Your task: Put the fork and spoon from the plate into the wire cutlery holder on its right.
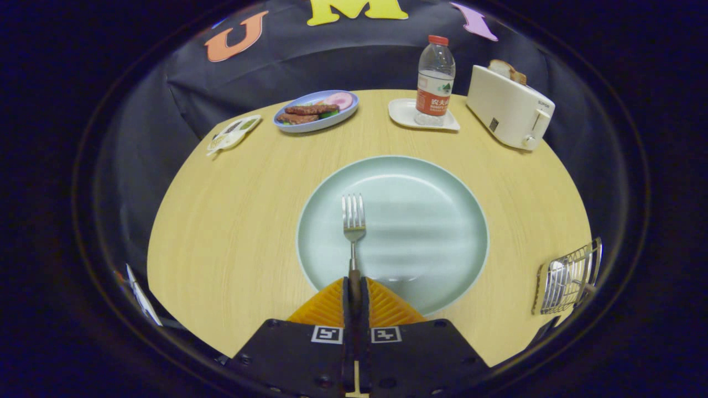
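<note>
At the far left of the round pale wooden table (232,221) lies a small white packet (232,134), and beside it a blue oval plate of sliced meat and ham (316,110); both sit well back, apart from the work.

In the middle, the large pale green round plate (431,221) lies just ahead of the hand-held gripper (354,290), whose fingers are pressed together on the handle of the silver metal fork (353,221). The fork points straight away along the fingers, tines over the plate's centre. A grip near the handle's end probably lets the fork go into the holder tines-down. I cannot make out the spoon on the plate.

Beyond the plate, a clear plastic water bottle with a red cap (435,80) stands on a small white square tray (404,113), and a cream toaster holding bread (506,108) sits further right.

The silver wire cutlery holder (569,279) stands at the table's right edge, well apart from the fork; something metallic seems to rest inside it.
</note>
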Tool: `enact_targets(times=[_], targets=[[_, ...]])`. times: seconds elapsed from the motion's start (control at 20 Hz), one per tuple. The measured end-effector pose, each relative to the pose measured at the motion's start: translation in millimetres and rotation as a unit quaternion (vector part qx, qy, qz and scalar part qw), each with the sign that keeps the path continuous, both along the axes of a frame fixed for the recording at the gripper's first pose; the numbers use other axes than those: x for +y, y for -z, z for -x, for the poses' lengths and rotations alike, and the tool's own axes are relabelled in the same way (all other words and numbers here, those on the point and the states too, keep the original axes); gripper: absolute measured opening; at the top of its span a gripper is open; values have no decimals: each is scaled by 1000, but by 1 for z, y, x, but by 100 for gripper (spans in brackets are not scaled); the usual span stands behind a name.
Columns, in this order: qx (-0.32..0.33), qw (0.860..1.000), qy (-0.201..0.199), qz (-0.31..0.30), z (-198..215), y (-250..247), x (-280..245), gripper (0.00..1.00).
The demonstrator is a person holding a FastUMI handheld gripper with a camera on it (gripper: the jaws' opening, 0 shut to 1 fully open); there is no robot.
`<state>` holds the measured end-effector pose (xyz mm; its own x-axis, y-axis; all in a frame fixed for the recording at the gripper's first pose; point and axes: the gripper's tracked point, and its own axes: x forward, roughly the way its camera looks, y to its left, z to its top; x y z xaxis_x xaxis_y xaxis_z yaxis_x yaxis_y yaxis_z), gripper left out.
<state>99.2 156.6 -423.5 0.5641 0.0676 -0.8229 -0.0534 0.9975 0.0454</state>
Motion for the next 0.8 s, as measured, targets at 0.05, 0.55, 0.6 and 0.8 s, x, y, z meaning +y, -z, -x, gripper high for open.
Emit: enact_targets(times=[0.05, 0.55, 0.6, 0.8], targets=[[-2, 1000, -2, 3, 2, -5, -3, 4], [-21, 999, -26, 22, 28, -70, -74, 4], [-21, 999, -26, 26, 31, -76, -87, 4], [-24, 999, -23, 41, 40, -97, -140, 4]])
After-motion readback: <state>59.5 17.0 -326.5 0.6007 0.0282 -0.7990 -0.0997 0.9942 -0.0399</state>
